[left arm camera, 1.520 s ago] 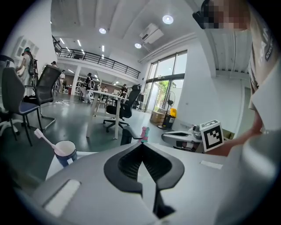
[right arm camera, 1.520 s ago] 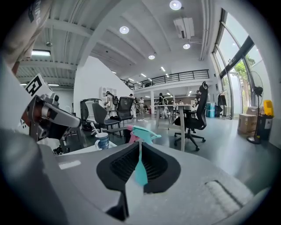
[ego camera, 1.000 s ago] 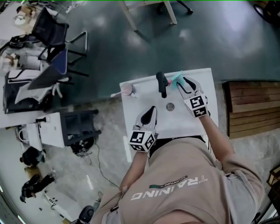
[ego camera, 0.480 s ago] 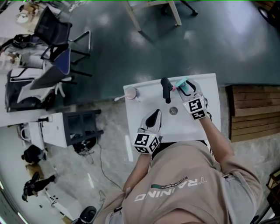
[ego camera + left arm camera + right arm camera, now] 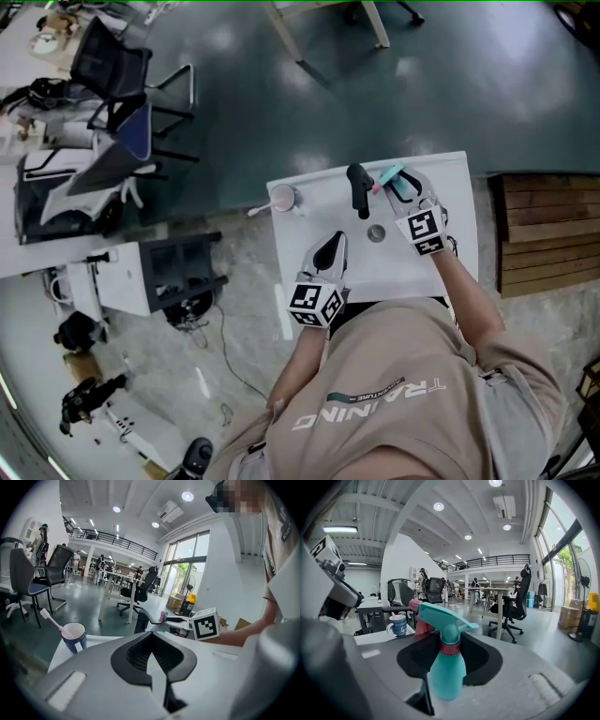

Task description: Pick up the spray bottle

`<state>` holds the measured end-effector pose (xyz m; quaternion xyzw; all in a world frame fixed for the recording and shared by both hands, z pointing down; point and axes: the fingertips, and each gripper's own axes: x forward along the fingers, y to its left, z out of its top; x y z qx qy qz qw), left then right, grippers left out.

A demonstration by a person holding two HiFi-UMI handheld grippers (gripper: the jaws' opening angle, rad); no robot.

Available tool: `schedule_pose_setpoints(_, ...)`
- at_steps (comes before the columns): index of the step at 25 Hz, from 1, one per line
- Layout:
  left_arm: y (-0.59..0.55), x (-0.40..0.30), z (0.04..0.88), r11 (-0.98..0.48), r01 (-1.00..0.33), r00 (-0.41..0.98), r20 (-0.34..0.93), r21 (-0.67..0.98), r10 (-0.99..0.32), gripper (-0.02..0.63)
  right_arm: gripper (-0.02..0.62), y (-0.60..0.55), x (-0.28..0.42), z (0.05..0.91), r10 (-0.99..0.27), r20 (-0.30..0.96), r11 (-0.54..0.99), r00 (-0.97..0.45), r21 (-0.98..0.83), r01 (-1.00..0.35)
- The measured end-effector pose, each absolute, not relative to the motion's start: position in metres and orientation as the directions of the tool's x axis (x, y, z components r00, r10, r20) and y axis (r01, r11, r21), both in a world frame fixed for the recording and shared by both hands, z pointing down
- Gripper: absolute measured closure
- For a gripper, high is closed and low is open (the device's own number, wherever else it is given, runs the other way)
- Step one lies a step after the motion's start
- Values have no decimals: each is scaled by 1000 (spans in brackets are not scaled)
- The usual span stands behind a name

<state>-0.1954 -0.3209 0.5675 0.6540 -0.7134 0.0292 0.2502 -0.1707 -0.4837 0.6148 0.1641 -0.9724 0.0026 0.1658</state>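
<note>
Head view: both forearms reach forward over the white bench (image 5: pixel 309 225); left tool (image 5: pixel 333 246) points ahead near the front edge, clenched on nothing; right tool (image 5: pixel 405 187), farther back, has just been closing and grasps the upright teal spray bottle (image 5: pixel 446 672).

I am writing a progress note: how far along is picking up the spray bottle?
Done: the spray bottle stands between the jaws of the right gripper. In hand: those jaws have just been closing around it; whether they press it yet is unclear. Left: lifting it off the white table.
</note>
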Motion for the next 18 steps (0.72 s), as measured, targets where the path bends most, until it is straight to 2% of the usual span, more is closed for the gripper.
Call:
schedule_pose_setpoints(12, -307, -205, 557, 103, -952, 8, 360, 288, -933, 592, 463, -478, -158, 591, -366, 312, 928, -877, 45, -371)
schedule_pose_setpoints(18, -310, -213, 531, 43, -960, 41, 292, 275, -956, 592, 463, -467, -134, 565, -416, 305, 906, -857, 60, -419)
